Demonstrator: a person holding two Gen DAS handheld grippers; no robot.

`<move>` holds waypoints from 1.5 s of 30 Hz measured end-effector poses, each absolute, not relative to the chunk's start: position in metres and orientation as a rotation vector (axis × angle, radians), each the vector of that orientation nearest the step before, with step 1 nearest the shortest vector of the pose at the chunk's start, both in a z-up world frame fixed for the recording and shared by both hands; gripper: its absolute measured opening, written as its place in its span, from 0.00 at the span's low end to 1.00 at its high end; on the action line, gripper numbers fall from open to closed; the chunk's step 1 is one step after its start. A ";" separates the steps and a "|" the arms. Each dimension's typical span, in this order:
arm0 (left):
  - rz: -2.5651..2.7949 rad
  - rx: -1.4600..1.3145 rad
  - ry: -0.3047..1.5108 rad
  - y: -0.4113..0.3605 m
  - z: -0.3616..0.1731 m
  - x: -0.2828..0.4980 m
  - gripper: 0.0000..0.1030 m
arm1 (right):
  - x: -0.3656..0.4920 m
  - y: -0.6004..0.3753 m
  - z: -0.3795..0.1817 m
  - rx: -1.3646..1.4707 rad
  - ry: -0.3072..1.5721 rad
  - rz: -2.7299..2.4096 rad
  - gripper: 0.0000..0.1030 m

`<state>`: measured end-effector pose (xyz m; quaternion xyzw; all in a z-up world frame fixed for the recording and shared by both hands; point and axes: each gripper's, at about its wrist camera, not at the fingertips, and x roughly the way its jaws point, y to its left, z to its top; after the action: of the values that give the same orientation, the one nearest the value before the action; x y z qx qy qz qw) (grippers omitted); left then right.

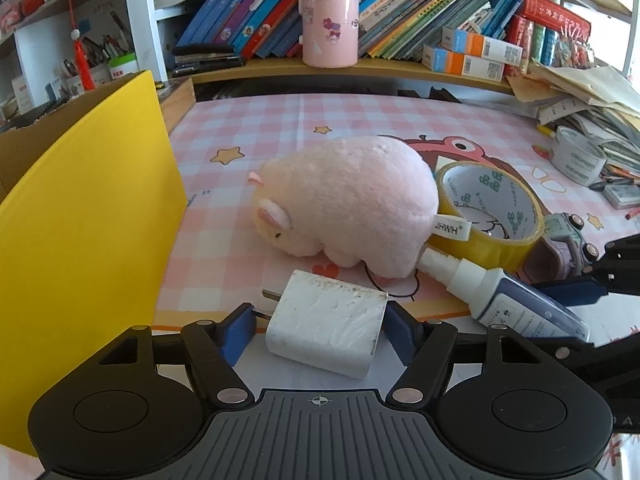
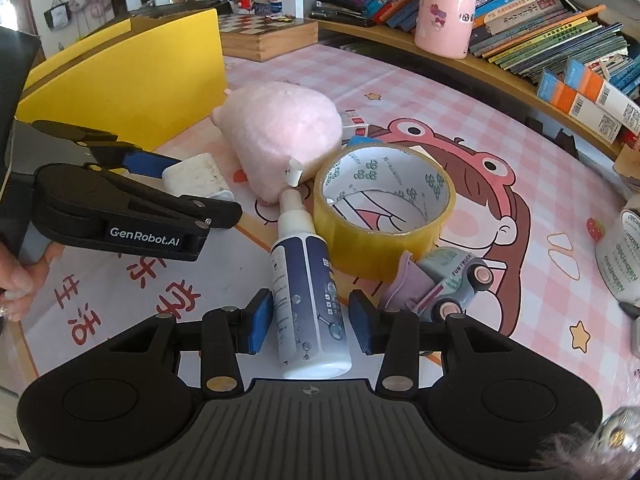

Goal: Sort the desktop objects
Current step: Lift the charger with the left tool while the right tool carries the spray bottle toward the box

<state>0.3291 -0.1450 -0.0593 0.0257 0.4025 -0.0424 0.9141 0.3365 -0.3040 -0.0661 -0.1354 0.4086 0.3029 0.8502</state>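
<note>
The white charger block [image 1: 326,330] lay on the pink checked mat [image 1: 360,120] between the blue pads of the left gripper [image 1: 320,326], prongs toward ten o'clock; the right-hand pad touched it, the left-hand pad stood just clear, so nothing was gripped yet; the spray bottle [image 2: 306,292] lay lengthwise at twelve o'clock inside the right gripper [image 2: 310,322], jaws narrow but apart from it; the yellow box [image 1: 88,208] stood at nine o'clock
</note>
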 end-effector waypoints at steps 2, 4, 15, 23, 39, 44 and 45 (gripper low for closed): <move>-0.088 0.050 0.834 -0.146 -0.058 0.325 0.68 | 0.336 -0.304 -0.066 -0.281 0.864 0.641 0.32; -0.083 0.029 0.846 -0.146 -0.056 0.321 0.66 | 0.334 -0.302 -0.066 -0.285 0.858 0.643 0.31; -0.080 -0.097 0.785 -0.137 -0.028 0.283 0.65 | 0.321 -0.311 -0.057 -0.089 0.907 0.622 0.29; -0.096 -0.169 0.741 -0.131 -0.004 0.255 0.65 | 0.297 -0.312 -0.038 -0.020 0.868 0.615 0.29; -0.188 -0.126 0.669 -0.111 0.023 0.189 0.65 | 0.233 -0.310 -0.013 0.079 0.808 0.516 0.29; -0.218 -0.119 0.664 -0.098 0.025 0.174 0.65 | 0.208 -0.299 -0.010 0.102 0.795 0.473 0.29; -0.226 -0.116 0.666 -0.095 0.025 0.171 0.65 | 0.204 -0.297 -0.009 0.103 0.793 0.470 0.29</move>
<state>0.1714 -0.0951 0.0253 -0.0569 0.3260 -0.1107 0.9371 0.2035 -0.2967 -0.0091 0.0499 0.3822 0.2268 0.8944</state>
